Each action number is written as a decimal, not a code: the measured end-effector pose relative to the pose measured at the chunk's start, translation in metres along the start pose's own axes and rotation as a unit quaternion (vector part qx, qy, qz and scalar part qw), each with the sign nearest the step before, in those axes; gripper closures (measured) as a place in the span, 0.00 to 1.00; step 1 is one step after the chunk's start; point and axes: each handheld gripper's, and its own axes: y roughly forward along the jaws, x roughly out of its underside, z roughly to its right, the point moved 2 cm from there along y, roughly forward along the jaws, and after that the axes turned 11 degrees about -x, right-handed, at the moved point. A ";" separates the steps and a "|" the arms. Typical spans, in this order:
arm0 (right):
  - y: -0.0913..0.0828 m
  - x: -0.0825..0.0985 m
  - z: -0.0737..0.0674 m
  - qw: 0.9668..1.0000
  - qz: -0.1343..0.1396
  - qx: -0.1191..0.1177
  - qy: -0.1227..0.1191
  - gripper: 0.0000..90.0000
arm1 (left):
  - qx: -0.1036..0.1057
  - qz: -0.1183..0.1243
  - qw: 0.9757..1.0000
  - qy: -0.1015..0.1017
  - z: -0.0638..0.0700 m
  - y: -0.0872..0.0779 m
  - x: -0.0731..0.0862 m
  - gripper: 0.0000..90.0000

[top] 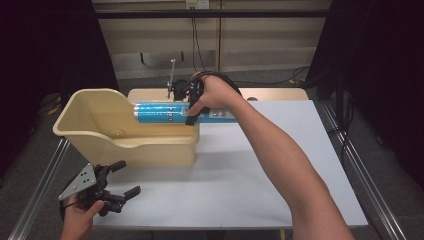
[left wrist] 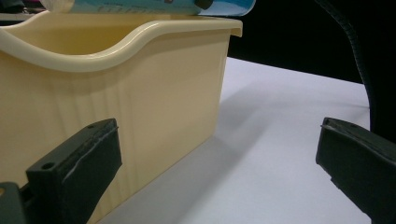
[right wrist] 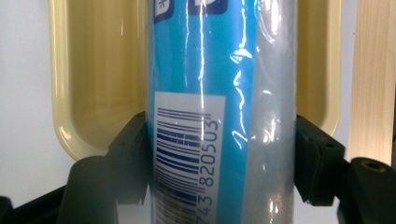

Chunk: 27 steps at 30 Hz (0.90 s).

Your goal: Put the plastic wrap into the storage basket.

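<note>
Right hand-held gripper (top: 190,111) clamps a blue plastic-wrapped cylindrical roll (top: 165,113), held level over the cream plastic bin (top: 125,145). Left hand-held gripper (top: 122,187) stands wide, holding nothing, over the white worktop (top: 260,165) near the bin.

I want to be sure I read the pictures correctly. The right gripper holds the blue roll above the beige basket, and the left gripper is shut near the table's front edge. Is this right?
Not quite. The left gripper is open, not shut: the left gripper view shows its jaws wide apart with nothing between them. The rest holds: the right gripper holds the blue roll above the beige basket.
</note>
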 end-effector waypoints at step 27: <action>0.005 -0.015 -0.001 1.000 -0.004 0.002 0.000 0.34 | 0.008 -0.006 1.000 0.001 0.000 0.002 0.001 0.00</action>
